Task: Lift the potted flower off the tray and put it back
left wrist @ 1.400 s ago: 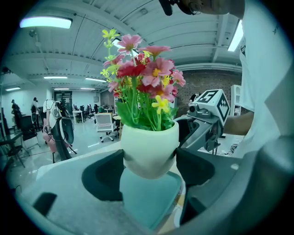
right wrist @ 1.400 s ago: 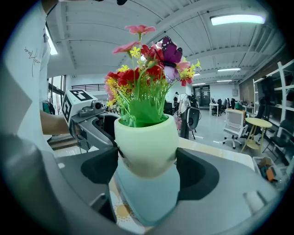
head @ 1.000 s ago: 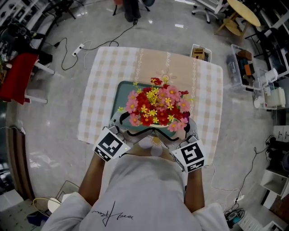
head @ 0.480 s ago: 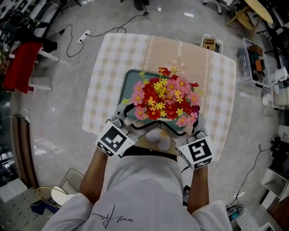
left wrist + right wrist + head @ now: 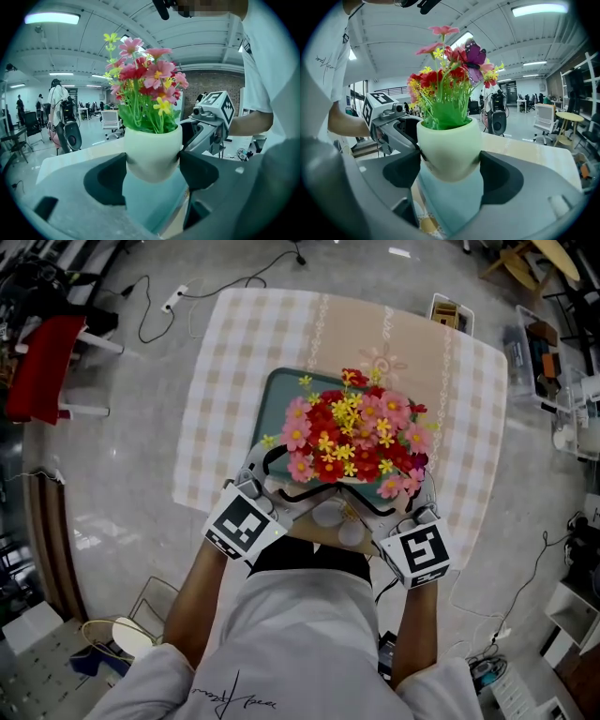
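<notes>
Left gripper view: left gripper (image 5: 152, 169) clamped on the white flower pot (image 5: 152, 149), right gripper (image 5: 450, 171) squeezing it from the opposite side, over the teal tray (image 5: 278, 395)

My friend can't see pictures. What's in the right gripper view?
The right tongs grip a pale green pot of red, pink and yellow flowers over a teal tray. A purple butterfly sits among the blooms.
</notes>
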`<state>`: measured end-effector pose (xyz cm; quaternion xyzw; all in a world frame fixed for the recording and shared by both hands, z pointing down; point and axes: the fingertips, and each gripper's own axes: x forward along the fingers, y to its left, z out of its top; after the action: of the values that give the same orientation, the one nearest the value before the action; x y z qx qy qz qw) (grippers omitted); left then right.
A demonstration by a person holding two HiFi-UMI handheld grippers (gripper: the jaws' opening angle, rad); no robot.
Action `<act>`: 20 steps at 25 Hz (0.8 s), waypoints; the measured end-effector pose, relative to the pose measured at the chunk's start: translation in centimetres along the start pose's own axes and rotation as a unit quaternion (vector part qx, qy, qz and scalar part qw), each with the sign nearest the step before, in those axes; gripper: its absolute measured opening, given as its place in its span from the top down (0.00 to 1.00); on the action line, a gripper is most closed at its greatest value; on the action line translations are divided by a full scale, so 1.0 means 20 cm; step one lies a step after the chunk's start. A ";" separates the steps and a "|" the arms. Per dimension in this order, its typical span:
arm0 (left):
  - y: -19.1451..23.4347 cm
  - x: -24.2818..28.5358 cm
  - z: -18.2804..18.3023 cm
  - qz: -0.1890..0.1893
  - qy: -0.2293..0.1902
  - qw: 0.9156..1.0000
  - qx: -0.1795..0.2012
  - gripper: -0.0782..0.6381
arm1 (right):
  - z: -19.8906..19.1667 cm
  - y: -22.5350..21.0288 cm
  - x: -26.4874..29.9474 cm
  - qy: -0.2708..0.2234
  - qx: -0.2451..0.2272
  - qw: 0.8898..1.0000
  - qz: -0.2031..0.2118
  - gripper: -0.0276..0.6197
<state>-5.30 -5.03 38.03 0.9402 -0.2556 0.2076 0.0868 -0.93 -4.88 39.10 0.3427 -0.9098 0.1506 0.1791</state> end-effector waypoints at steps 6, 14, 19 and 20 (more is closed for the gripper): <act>0.05 0.03 -0.06 -0.005 0.004 1.000 -0.005 0.40 | -0.02 -0.02 0.07 -0.002 0.003 1.000 -0.003 0.34; 0.13 0.09 -0.14 -0.010 0.011 1.000 -0.004 0.40 | -0.10 -0.07 0.16 0.014 0.004 1.000 -0.007 0.34; 0.17 0.12 -0.19 -0.008 0.011 1.000 -0.006 0.40 | -0.12 -0.10 0.23 0.008 0.005 1.000 -0.007 0.34; 0.18 0.12 -0.20 -0.008 0.011 1.000 -0.007 0.40 | -0.12 -0.10 0.24 0.007 0.004 1.000 -0.007 0.34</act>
<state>-6.63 -8.20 42.82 0.9394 -0.2483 0.2153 0.0979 -2.35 -8.13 43.59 0.3486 -0.9055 0.1551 0.1856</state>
